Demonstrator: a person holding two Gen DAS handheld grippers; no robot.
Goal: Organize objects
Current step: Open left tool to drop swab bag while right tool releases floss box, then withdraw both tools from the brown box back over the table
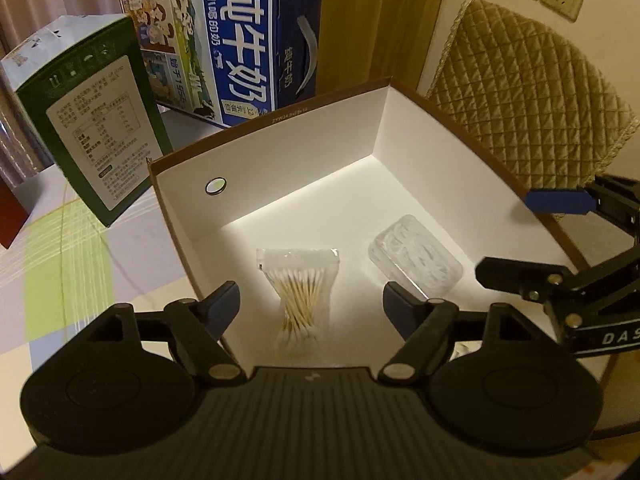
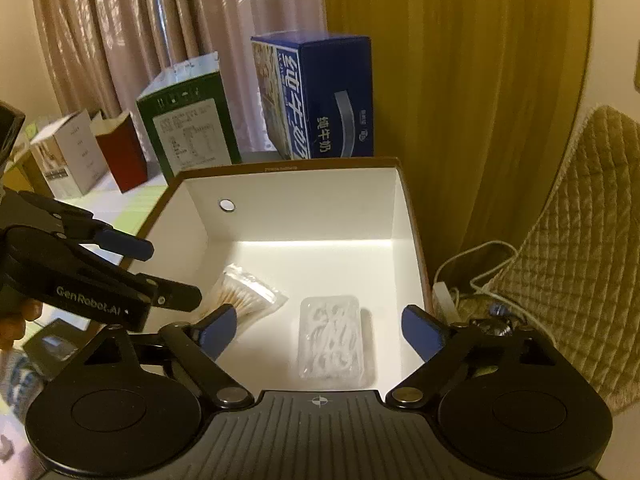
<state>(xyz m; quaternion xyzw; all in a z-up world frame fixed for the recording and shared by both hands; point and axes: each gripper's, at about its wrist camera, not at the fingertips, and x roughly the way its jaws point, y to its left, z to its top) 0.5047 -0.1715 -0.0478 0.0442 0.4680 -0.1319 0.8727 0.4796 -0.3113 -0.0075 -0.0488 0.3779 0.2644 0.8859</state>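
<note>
Clear bag of wooden cotton swabs point(image 1: 298, 294) lies flat in white open box point(image 1: 372, 128), long axis toward left hand-held gripper point(image 1: 312, 300); clear plastic case point(image 2: 335, 338) beside it. Both hand-held grippers, right point(image 2: 320, 330), spread wide, empty.

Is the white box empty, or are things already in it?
Not empty. The white box is open-topped; a cotton swab packet and a clear plastic case lie apart on its floor.

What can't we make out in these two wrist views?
- Cotton swab bag: right wrist view, its near end is hidden by the left gripper.
- Clear plastic case: both views, contents too blurred to name.
- Green carton: label print too small.
- Box: near wall hidden behind gripper bodies.
</note>
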